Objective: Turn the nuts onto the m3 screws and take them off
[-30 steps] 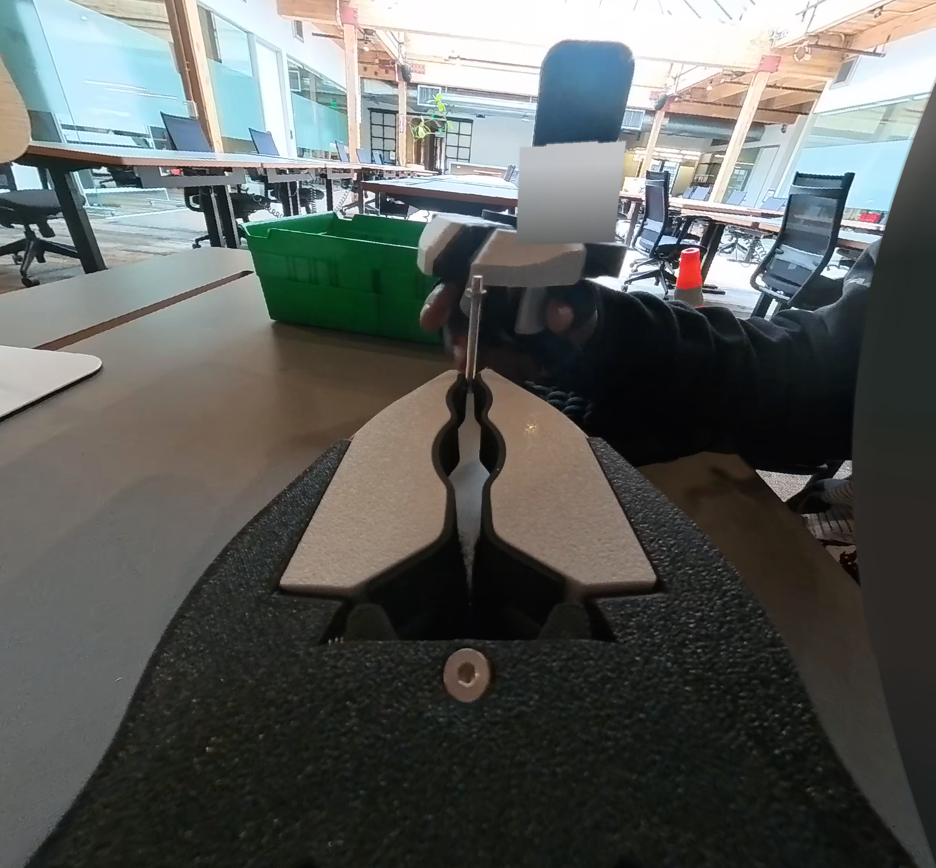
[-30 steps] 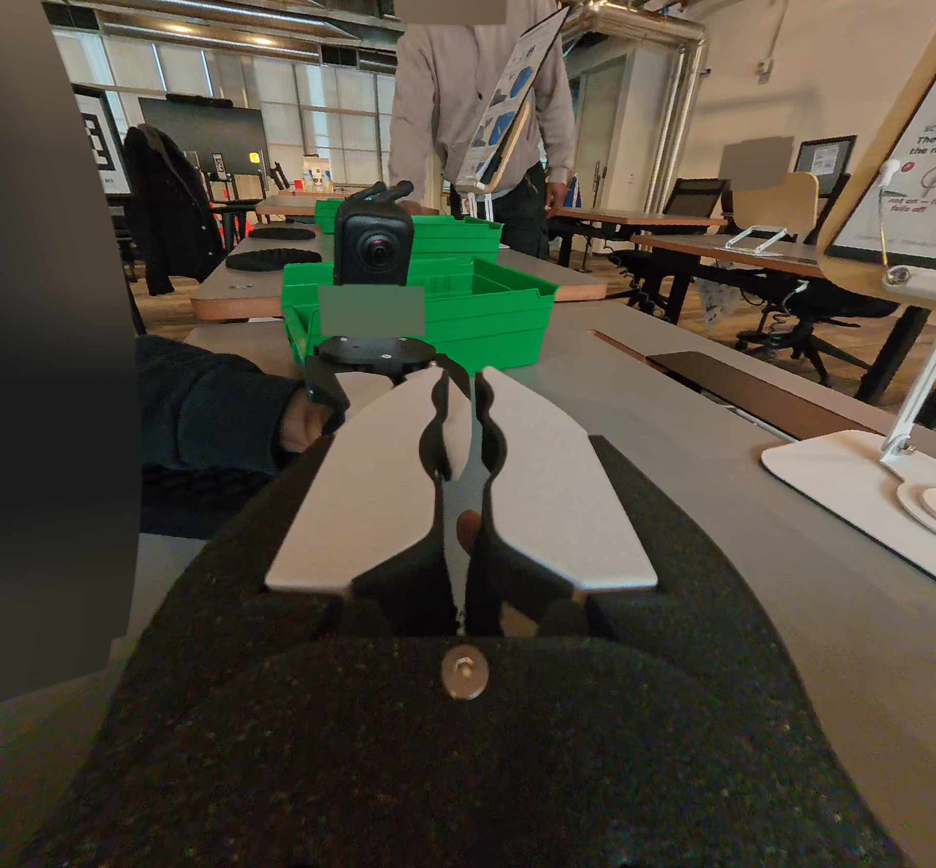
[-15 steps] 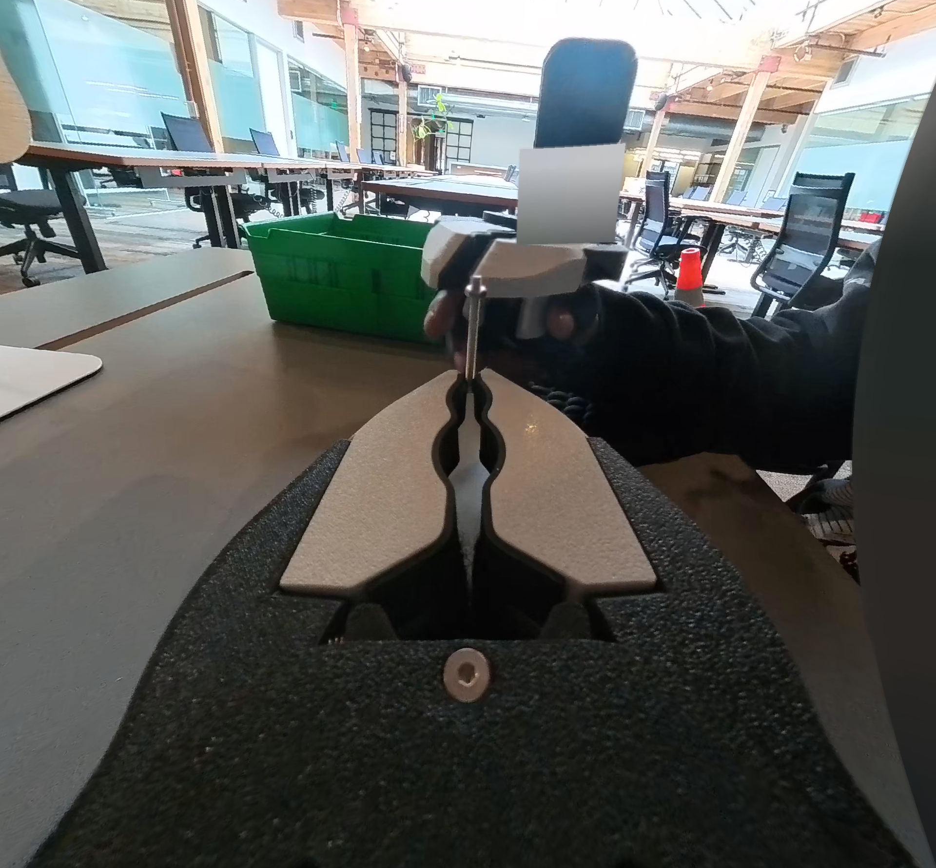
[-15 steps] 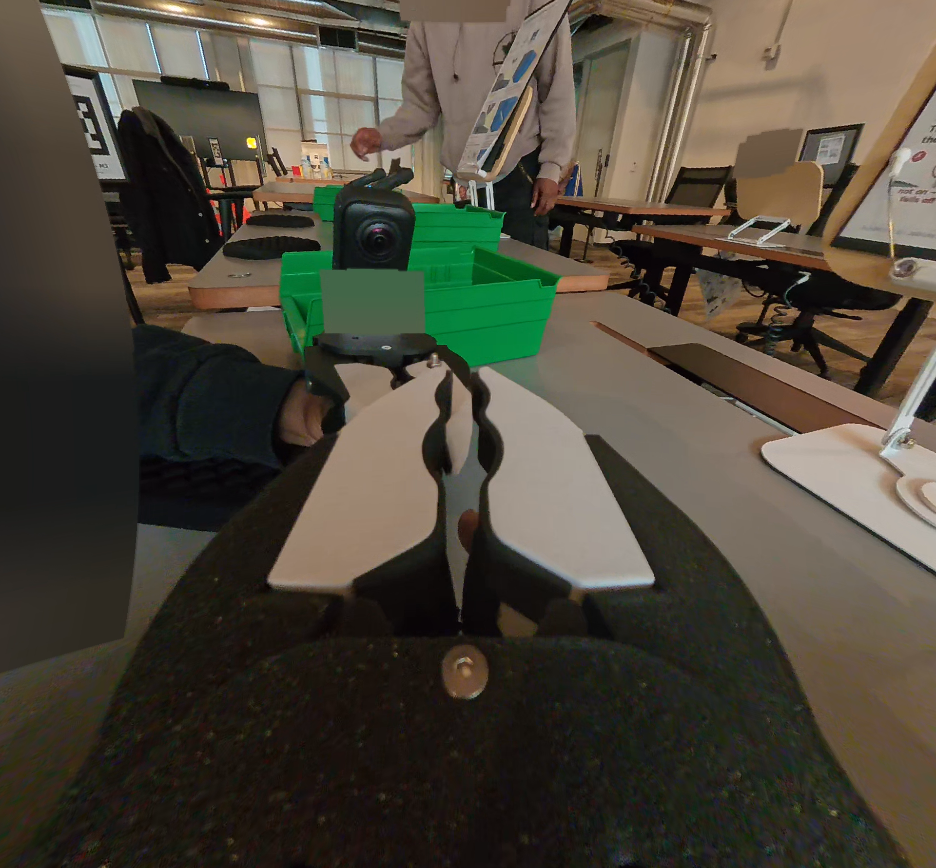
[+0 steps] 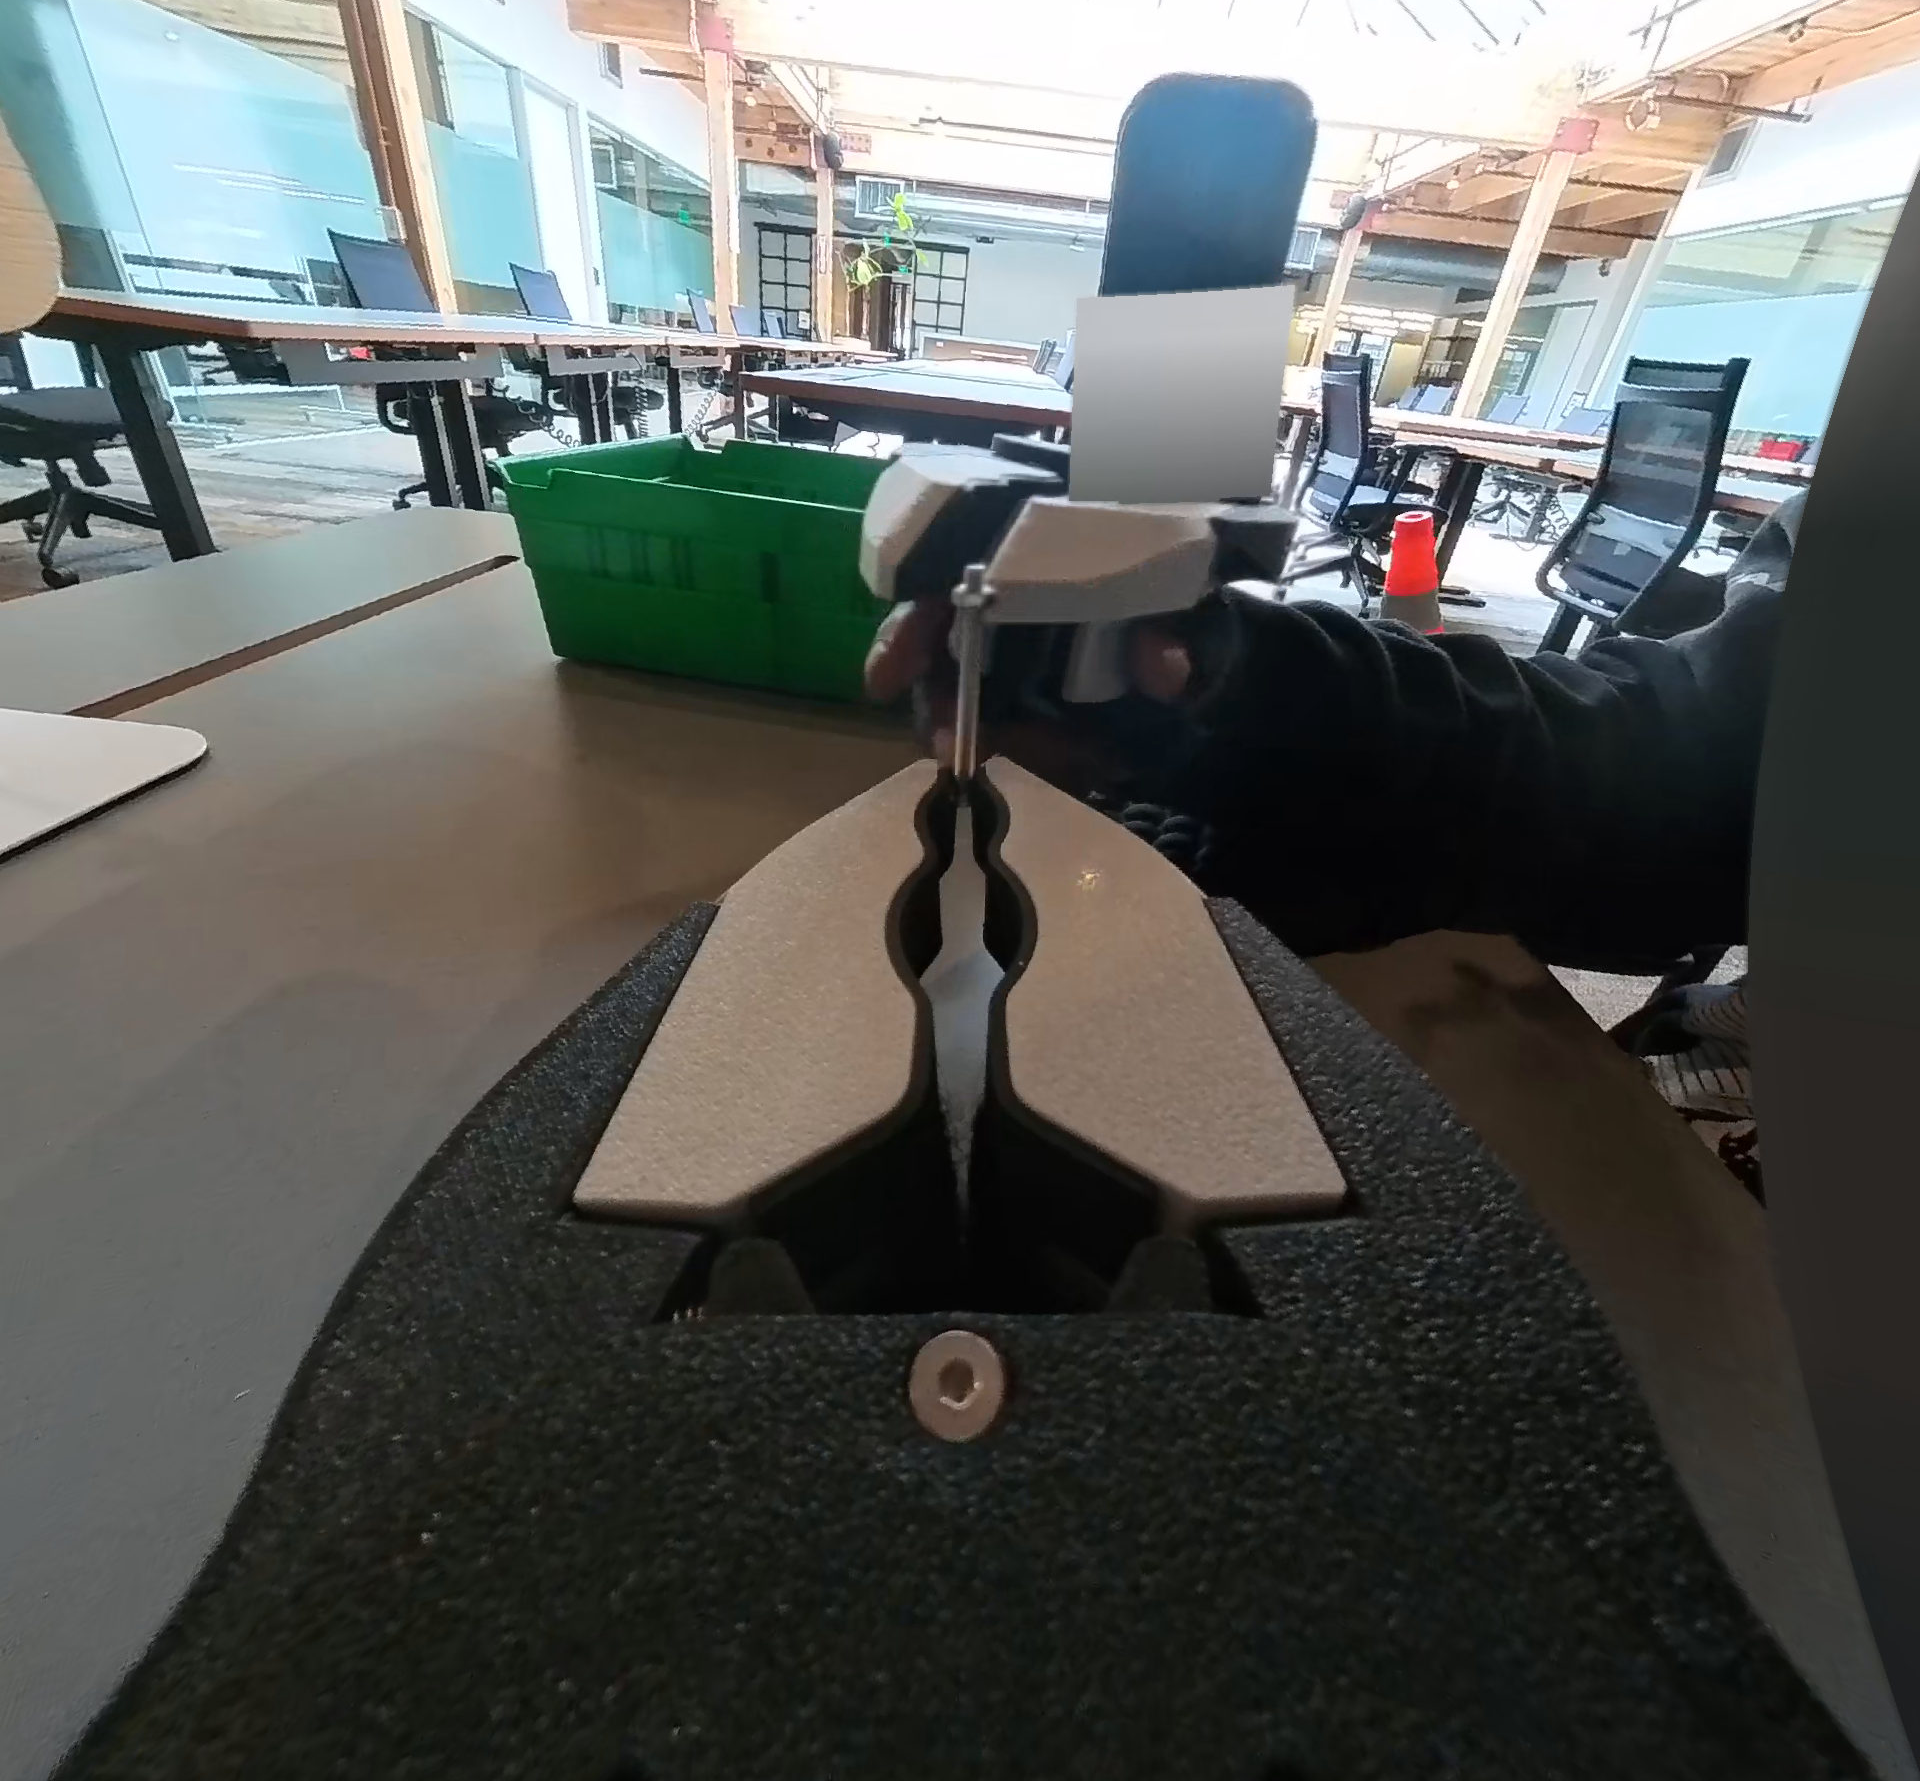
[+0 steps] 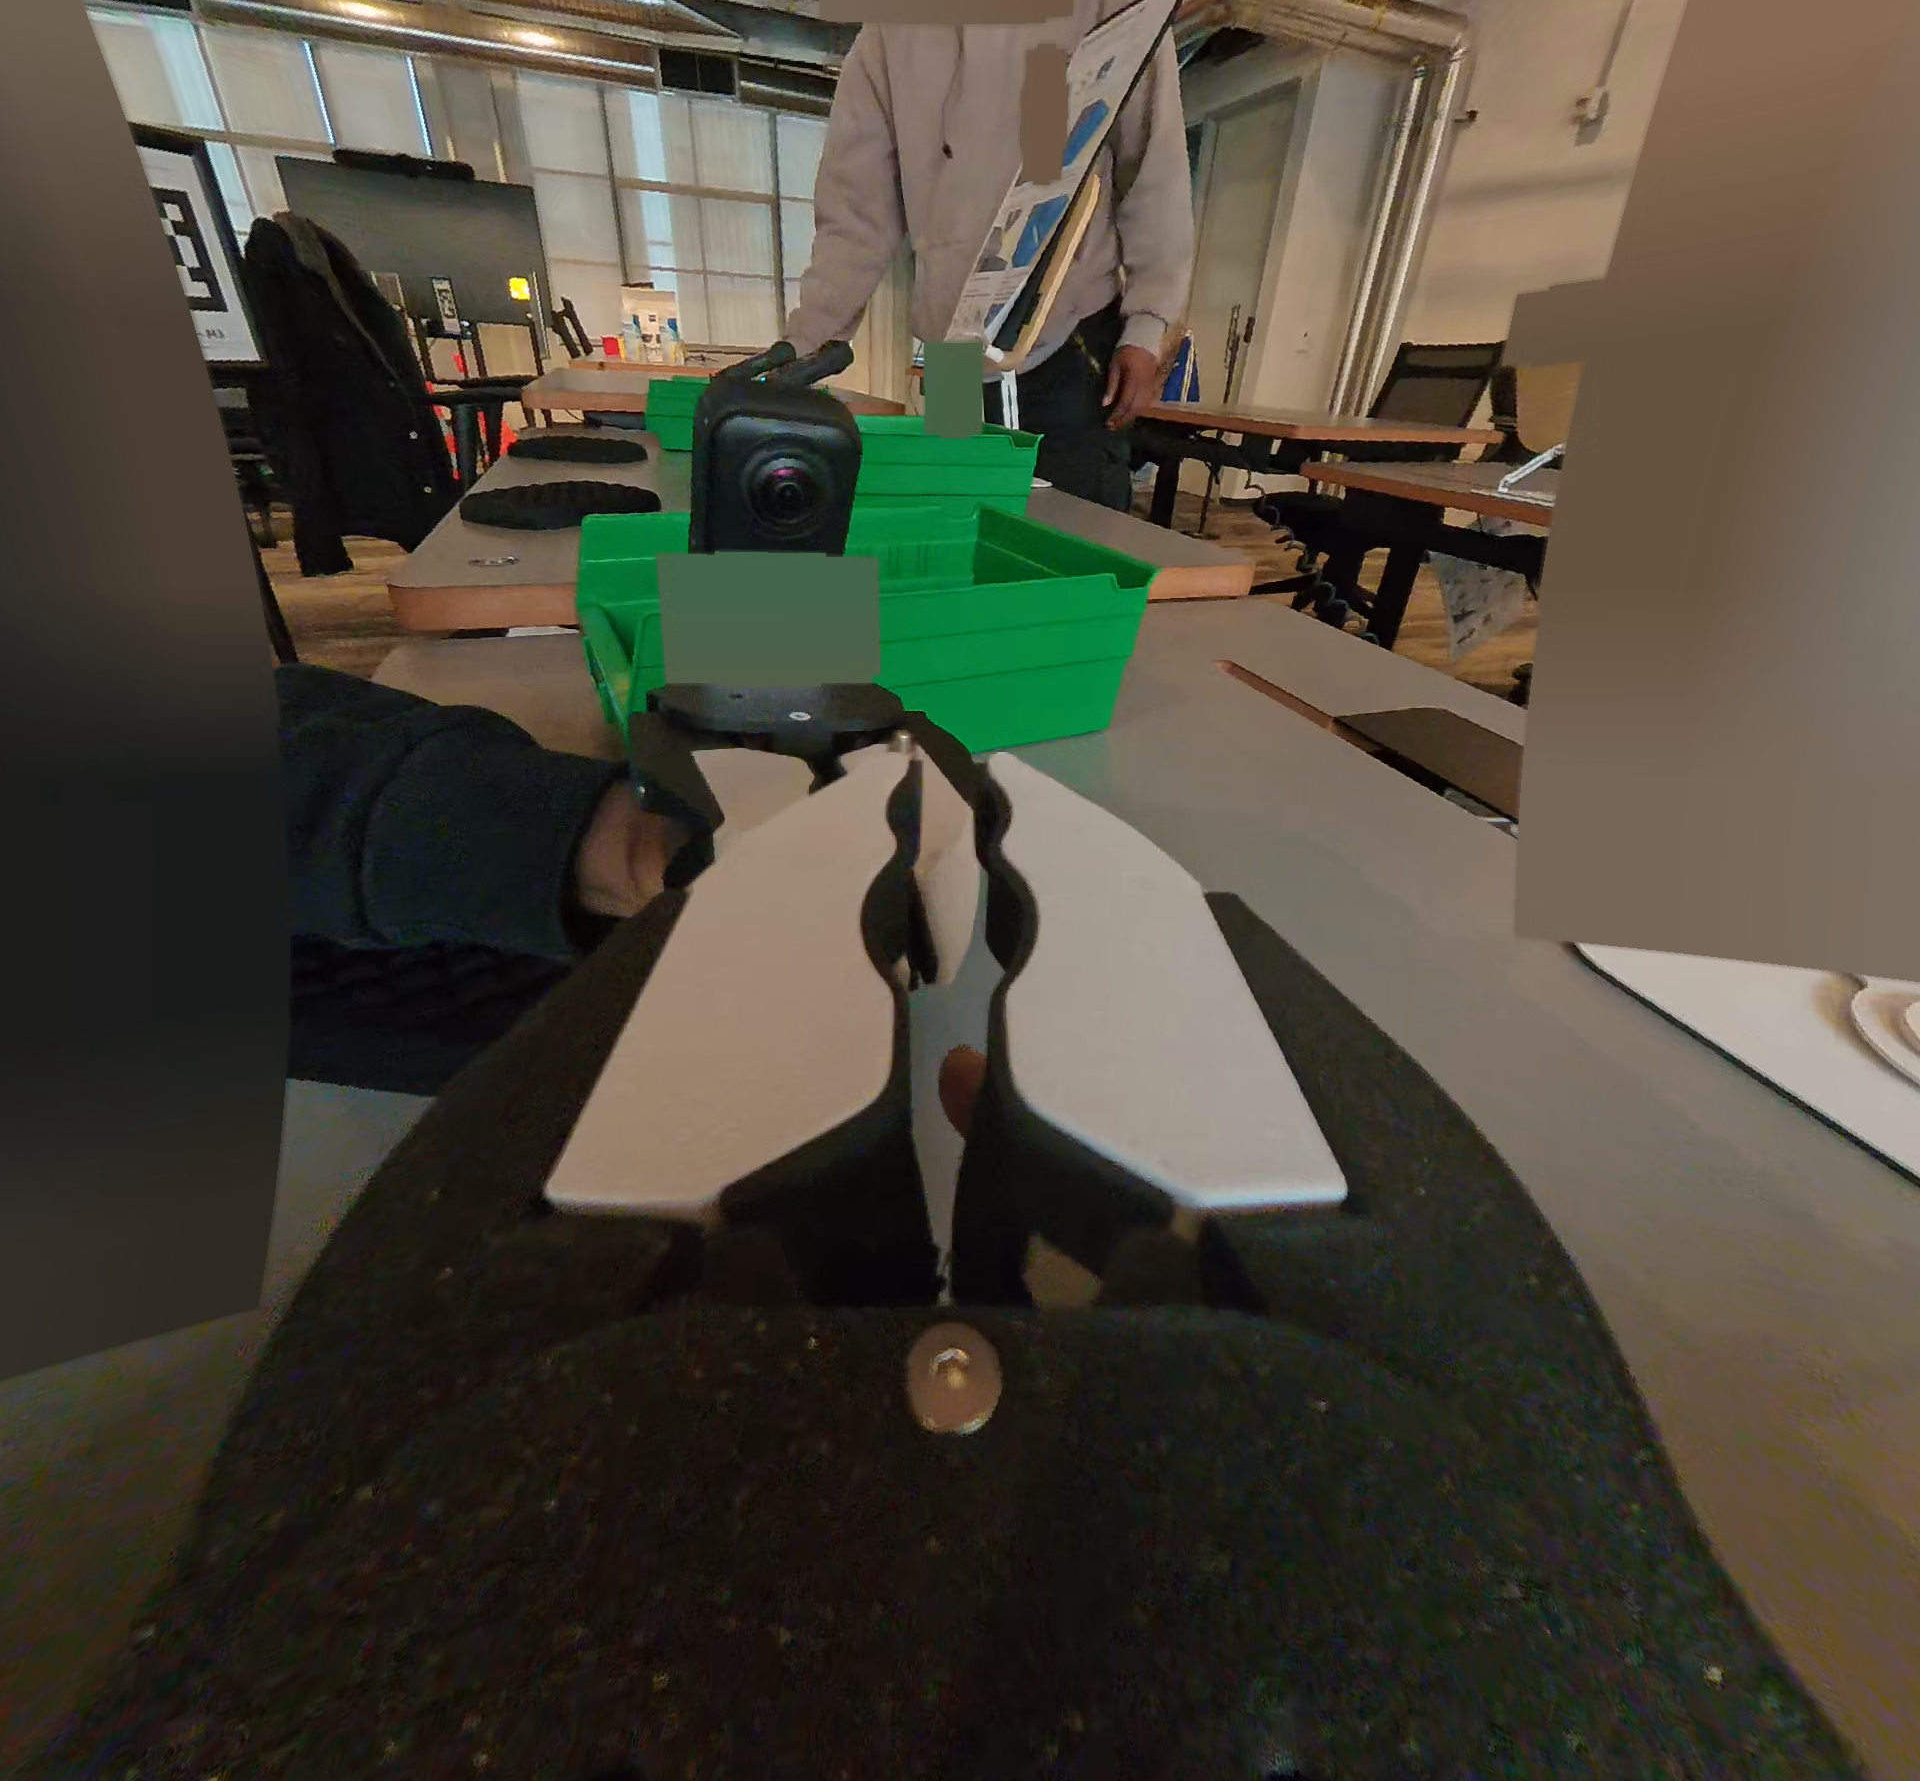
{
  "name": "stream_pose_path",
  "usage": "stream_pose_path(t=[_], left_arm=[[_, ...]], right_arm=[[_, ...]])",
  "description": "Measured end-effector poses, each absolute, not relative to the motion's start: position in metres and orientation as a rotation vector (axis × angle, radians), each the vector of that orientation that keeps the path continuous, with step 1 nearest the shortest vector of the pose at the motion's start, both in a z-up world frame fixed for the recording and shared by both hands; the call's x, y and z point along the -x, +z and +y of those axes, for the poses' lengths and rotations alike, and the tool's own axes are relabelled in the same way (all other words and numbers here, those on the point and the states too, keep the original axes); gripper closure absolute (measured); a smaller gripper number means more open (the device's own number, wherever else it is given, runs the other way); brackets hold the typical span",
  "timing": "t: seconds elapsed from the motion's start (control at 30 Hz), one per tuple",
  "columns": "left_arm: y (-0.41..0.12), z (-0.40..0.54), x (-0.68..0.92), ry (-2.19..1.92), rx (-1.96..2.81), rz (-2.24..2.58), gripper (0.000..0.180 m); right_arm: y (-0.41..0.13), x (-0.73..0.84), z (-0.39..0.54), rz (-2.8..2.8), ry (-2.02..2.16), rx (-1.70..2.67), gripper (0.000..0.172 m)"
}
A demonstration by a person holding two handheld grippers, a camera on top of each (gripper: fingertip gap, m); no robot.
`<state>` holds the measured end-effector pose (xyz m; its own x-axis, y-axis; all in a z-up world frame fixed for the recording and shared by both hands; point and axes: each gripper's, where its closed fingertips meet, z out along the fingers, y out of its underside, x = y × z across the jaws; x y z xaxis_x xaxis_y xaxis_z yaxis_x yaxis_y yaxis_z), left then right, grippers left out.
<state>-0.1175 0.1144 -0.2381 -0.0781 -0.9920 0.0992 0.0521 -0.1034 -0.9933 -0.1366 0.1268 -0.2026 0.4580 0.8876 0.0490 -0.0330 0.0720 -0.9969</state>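
Item: m3 screw, slim and silver, standing upright just above centre of the left wrist view. Its lower end is pinched between the pressed-together fingertips of the left gripper; its head is seen at the top.

Item: right gripper, entering from the right of that frame, horizontal, its pale fingers meeting the screw just under the head. In its own view the tips stand slightly apart at centre frame, and the screw head shows just beyond them. The nut is too small to be made out; whether it is clamped cannot be told.

Step judged in hand: turning of a nut near the screw head. For good work, the screw is best kept vertical and firmly clamped below, the turning gripper held square to the shaft, and side load avoided so the threads do not bind.

Pose: right hand wrapped beneath its gripper, dark sleeve extended level from the right. The left hand is seen at middle left of the right wrist view.

Also noted: green bin, on the table behind.
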Motion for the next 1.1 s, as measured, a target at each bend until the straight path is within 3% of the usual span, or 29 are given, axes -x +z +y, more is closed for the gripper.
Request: stream_pose_path(t=[0.13,0.3,0.5,0.73,0.9,1.1], left_arm=[[-0.238,0.115,0.117,-1.364,1.206,1.173,0.179],[-0.239,0.114,0.117,-1.361,1.207,1.179,0.179],[-0.238,0.115,0.118,-1.366,1.207,1.167,0.179],[-0.238,0.115,0.117,-1.361,1.208,1.173,0.179],[-0.238,0.115,0.118,-1.362,1.206,1.169,0.179],[-0.238,0.115,0.118,-1.362,1.209,1.165,0.178]], right_arm=[[-0.200,0.132,0.126,-0.834,0.849,1.303,0.165],[-0.202,0.142,0.124,-0.864,0.844,1.298,0.148],[-0.202,0.135,0.127,-0.839,0.838,1.313,0.164],[-0.202,0.142,0.123,-0.864,0.847,1.293,0.151],[-0.202,0.139,0.125,-0.848,0.847,1.306,0.164],[-0.200,0.136,0.124,-0.836,0.858,1.286,0.157]])
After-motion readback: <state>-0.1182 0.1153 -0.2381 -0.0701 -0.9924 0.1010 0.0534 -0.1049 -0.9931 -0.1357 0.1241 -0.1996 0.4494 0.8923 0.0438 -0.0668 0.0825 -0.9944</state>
